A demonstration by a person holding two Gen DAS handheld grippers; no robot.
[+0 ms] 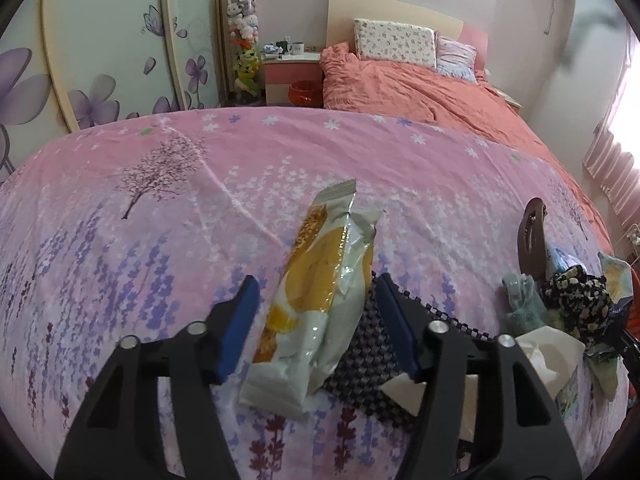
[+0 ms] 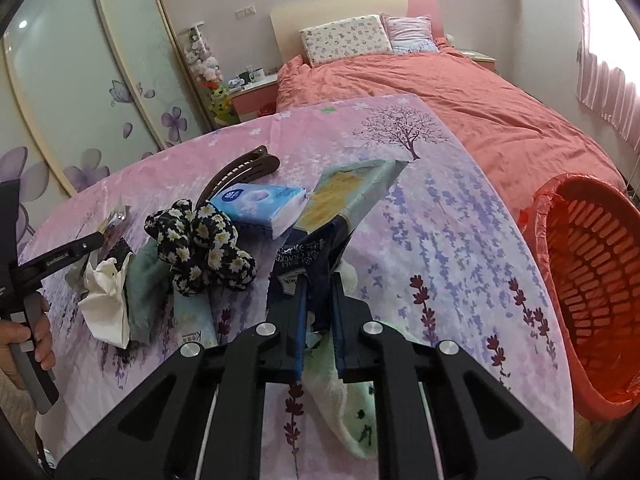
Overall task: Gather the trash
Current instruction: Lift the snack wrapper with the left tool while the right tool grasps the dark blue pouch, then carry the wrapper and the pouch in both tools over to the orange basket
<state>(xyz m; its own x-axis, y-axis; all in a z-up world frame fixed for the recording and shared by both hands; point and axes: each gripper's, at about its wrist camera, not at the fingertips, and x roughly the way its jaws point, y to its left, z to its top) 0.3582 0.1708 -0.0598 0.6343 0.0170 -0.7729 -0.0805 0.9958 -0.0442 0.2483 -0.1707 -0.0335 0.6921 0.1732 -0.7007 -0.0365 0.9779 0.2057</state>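
On the pink, lavender-printed bedcover, the left tongs stood apart around a long, crinkled white-and-yellow snack wrapper, their blue pads either side of it but not pressing, probably lined up to pick it up as trash. Under the wrapper's right edge lay a piece of black mesh matting.

The right tongs were clamped on the near end of a dark blue and pale green cracker wrapper, whose far end rested on the cover. An orange slatted plastic basket lined with a thin orange bag stood just beside the bed on the right, seemingly the place for the trash.

Left of the held wrapper sat a blue tissue packet, a black daisy-print fabric scrunchie, a brown hair clip, a crumpled white tissue and a pale green cloth.

Beyond lay a coral duvet, two patterned pillows, a bedside table and flower-painted wardrobe doors.
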